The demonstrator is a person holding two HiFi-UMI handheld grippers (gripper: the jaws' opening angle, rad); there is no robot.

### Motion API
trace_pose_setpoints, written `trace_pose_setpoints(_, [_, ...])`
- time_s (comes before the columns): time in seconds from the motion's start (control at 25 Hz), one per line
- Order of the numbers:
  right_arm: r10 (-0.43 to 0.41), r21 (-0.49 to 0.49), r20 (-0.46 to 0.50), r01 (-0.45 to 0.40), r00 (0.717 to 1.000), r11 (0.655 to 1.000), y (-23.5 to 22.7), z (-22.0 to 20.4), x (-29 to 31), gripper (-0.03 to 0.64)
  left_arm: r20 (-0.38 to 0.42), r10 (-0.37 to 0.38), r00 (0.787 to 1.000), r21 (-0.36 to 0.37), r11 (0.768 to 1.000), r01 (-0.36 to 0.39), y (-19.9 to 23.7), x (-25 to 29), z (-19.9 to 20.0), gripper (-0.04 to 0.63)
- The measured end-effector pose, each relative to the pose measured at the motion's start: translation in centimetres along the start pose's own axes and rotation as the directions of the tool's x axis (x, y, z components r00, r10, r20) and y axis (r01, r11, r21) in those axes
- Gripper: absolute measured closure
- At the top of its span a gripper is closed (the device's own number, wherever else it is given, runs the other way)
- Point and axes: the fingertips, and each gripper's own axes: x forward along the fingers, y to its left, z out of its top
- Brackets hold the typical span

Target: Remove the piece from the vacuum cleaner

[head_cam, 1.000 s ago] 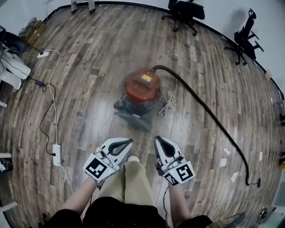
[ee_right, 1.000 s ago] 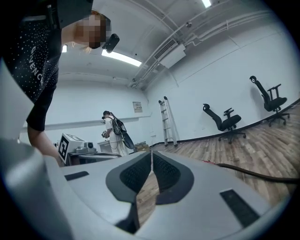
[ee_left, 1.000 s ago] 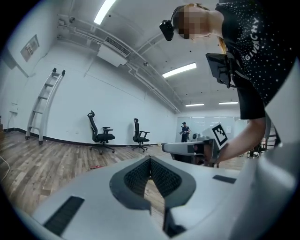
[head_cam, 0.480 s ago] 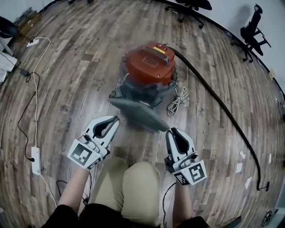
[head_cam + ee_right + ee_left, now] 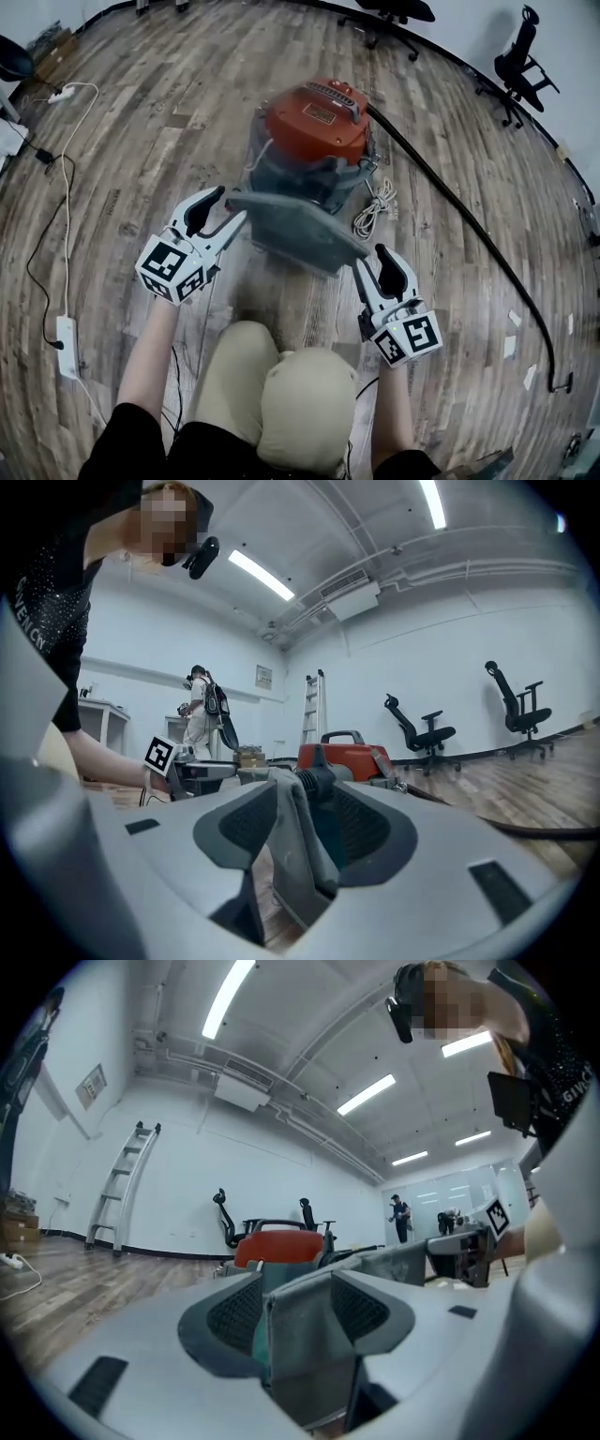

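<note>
On the floor: the vacuum cleaner (image 5: pixel 314 122) stands near the middle, its hose (image 5: pixel 450 202) running off toward the right edge.
Piece: a flat grey piece (image 5: pixel 300 230) juts from the cleaner's near side, toward the person.
Long axis: crosswise, from one tool to the other, its right end nearer the person.
Left tool (image 5: pixel 228 206): at the piece's left end, jaws opening, the grey edge between them; I judge it not yet clamped.
Right tool (image 5: pixel 370 262): at the right end, jaws opening, the piece likewise between them.
Nearer hand: neither; each has its own end.
Coming move: probably close both, then draw the piece away from the cleaner.
</note>
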Motion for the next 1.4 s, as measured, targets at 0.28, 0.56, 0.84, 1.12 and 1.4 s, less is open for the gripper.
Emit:
trace_pose_setpoints(0.28, [0.038, -0.099, -0.054, -0.043, 0.998, 0.994, 1.5, 0.0, 2.8, 0.556, -0.112, 0.007, 0.994, 0.029, 1.000, -0.004, 0.2, 2.0, -1.3, 0.487])
trace_pose_setpoints(0.56, [0.044, -0.062, -0.045, -0.047, 0.998, 0.997, 3.6, -0.9, 1.4, 0.575, -0.082, -0.058, 0.995, 0.005, 0.998, 0.059, -3.6, -1.2, -1.6, 0.565])
trace_pose_setpoints(0.84, [-0.023, 0.032, -0.023, 0.024, 0.999, 0.999, 3.4, -1.9, -1.2, 0.575, -0.038, -0.059, 0.998, -0.080, 0.995, 0.056, -4.0, -4.1, -1.8, 0.563])
trace_pose_setpoints(1.12, [-0.004, 0.119, 0.018, 0.002, 1.000, 0.993, 4.0, -0.9, -1.6, 0.342, 0.090, 0.016, 0.996, -0.108, 0.994, -0.007, -3.7, -5.9, 0.2, 0.443])
trace_pose_setpoints(1.4, [0.104, 0.078, 0.008, -0.104, 0.995, 0.992, 6.6, -0.7, -1.8, 0.606, 0.039, -0.025, 0.999, 0.003, 1.000, 0.025, -5.8, -5.1, 0.7, 0.588])
